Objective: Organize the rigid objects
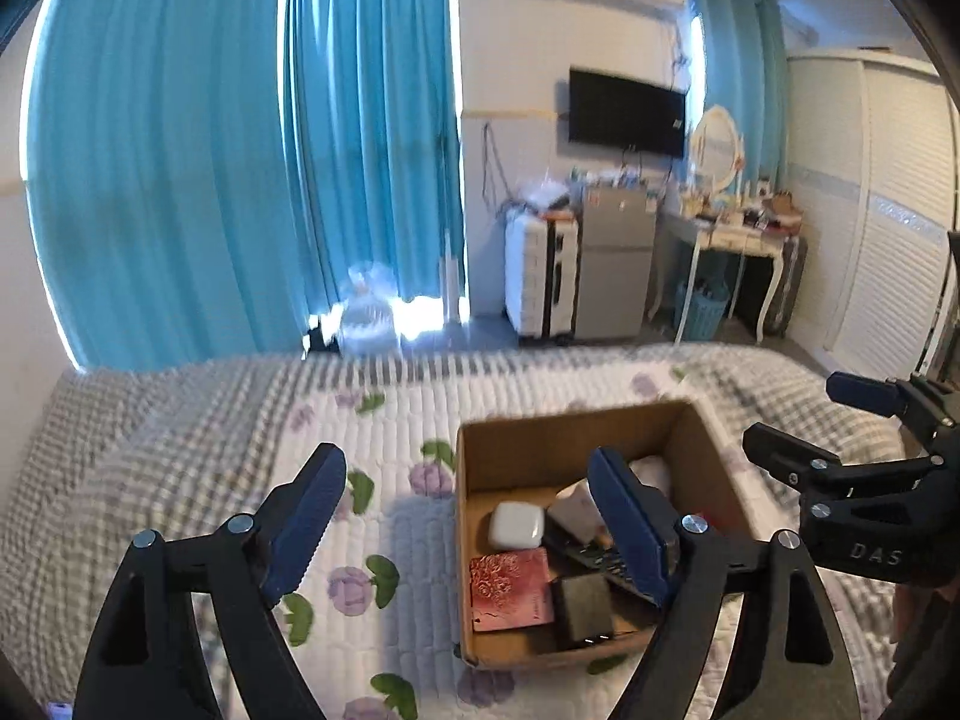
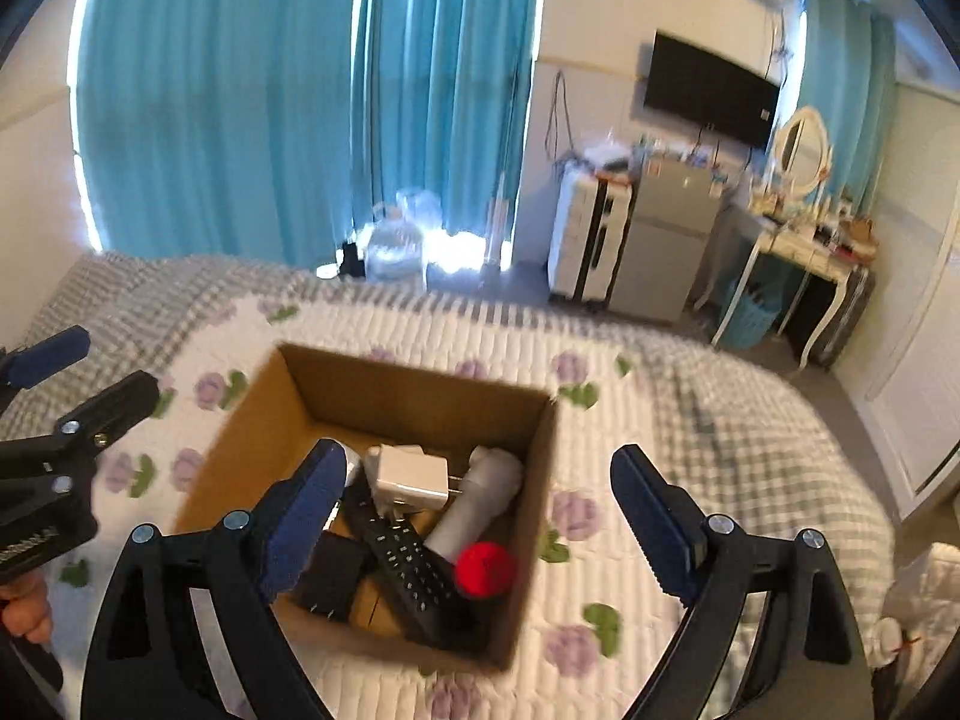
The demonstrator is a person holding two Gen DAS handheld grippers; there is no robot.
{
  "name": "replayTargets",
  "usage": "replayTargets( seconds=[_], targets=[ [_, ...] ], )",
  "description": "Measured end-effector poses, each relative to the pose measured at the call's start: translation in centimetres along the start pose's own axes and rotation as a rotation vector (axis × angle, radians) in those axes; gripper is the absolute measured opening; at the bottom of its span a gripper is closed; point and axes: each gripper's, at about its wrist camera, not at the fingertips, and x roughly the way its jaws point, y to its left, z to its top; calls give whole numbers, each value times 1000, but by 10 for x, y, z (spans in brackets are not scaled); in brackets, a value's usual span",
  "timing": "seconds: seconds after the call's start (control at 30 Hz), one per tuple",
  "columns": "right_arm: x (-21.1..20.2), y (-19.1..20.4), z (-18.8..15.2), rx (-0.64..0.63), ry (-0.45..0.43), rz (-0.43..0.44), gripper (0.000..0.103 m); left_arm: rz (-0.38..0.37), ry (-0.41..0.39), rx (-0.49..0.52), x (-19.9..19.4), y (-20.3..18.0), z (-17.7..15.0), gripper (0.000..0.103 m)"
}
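An open cardboard box (image 1: 510, 450) (image 2: 414, 390) sits on the bed. In it lie a white earbud case (image 1: 515, 525), a red embossed card (image 1: 510, 591), a black adapter (image 1: 582, 606) (image 2: 333, 582), a black remote (image 2: 408, 570), a white plug (image 2: 411, 477), and a white tube with a red cap (image 2: 485, 567). My left gripper (image 1: 474, 534) is open and empty above the box's left wall. My right gripper (image 2: 480, 528) is open and empty above the box; it also shows in the left wrist view (image 1: 804, 420).
The bed has a white quilt with purple flowers (image 1: 372, 420) and grey checked borders. Teal curtains (image 1: 240, 150), a suitcase (image 1: 540, 276), a small fridge (image 1: 618, 264), a dressing table (image 1: 738, 234) and a wardrobe (image 1: 888, 210) stand beyond. A white bag (image 2: 924, 600) lies at right.
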Motion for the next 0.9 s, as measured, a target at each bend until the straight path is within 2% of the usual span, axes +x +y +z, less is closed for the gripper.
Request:
replayTargets(
  seconds=[0.13, 0.2, 0.3, 0.33, 0.53, 0.73, 0.83, 0.9],
  targets=[
    [-73, 5, 10, -30, -89, -32, 90, 23, -92, 6, -62, -3, 16, 94],
    [-110, 8, 11, -49, -140, -43, 90, 40, -142, 13, -93, -3, 18, 101],
    [-148, 12, 9, -49, -193, -49, 97, 48, -206, 40, -132, -6, 14, 103],
    [-161, 11, 6, -39, -212, -54, 103, 53, -222, 47, -140, -7, 12, 103],
    [-207, 10, -16, 23, -317, -46, 103, 61, -275, 37, -167, -4, -11, 103],
    [-200, 10, -52, 71, -361, -17, 103, 76, -297, -6, -154, 1, -38, 103],
    [-172, 10, -76, 90, -398, -10, 103, 91, -321, -12, -135, 1, -63, 103],
    [-141, 13, -93, 84, -389, -21, 103, 113, -323, -9, -114, -2, -82, 103]
  ],
)
